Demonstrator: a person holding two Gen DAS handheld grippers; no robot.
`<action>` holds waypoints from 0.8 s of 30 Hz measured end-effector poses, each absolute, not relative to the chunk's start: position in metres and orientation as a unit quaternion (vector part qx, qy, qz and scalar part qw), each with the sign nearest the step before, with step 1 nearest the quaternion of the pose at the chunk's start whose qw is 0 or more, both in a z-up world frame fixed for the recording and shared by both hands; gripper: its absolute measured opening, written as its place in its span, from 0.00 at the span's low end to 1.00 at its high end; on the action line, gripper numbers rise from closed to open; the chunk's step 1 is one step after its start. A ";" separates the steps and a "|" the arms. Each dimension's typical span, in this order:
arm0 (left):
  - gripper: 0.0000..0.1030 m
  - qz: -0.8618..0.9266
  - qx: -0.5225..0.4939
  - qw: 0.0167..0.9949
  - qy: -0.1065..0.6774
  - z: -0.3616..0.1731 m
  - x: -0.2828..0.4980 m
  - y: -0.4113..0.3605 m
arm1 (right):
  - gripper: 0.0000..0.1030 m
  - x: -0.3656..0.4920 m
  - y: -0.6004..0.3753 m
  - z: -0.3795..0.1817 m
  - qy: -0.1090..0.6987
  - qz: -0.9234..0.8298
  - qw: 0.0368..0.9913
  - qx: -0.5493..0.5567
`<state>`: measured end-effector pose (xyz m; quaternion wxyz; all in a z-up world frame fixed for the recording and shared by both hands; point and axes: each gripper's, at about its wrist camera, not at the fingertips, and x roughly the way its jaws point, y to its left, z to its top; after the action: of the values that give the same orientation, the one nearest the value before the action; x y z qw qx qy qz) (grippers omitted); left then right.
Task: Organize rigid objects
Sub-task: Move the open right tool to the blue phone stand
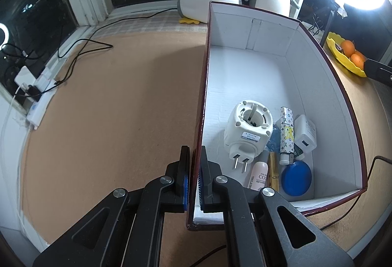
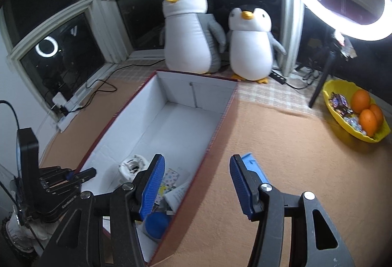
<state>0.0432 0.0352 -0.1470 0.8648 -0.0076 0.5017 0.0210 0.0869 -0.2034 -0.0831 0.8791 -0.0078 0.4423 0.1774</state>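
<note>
We take the box as our landmark: a long carton, dark red outside, white inside, standing open on the tan tabletop.

Left gripper: its tongs are together on the box's left wall near the near corner, one pad outside, one inside. We judge this grip is there to steady the carton while the other hand loads it.

Right gripper: tongs apart, nothing between them. It hangs over the box's right wall at the near end, one finger above the contents, the other above the tabletop outside. We cannot say from this alone what it is going for next.

The rigid objects all lie in the near end of the box, huddled toward its right wall; the far end is bare white floor.
- white plug adapter, on its side, two prongs pointing to the near wall
- patterned tube, just right of the adapter
- white charger block, against the right wall
- blue round lid, near the corner
- pale pink bottle, beside a yellowish bar we cannot identify

Outside the box we see no loose items on the tabletop; we judge the sorting nearly finished.
</note>
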 end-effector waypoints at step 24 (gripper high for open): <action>0.05 -0.011 0.007 0.862 0.507 -0.150 0.052 0.036 | 0.50 0.091 -0.260 -0.141 0.517 0.097 0.849 0.039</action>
<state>0.0517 0.0356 -0.1502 0.8617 0.0070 0.5072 -0.0113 0.0910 -0.2596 -0.1409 0.8493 0.0386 0.5174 0.0970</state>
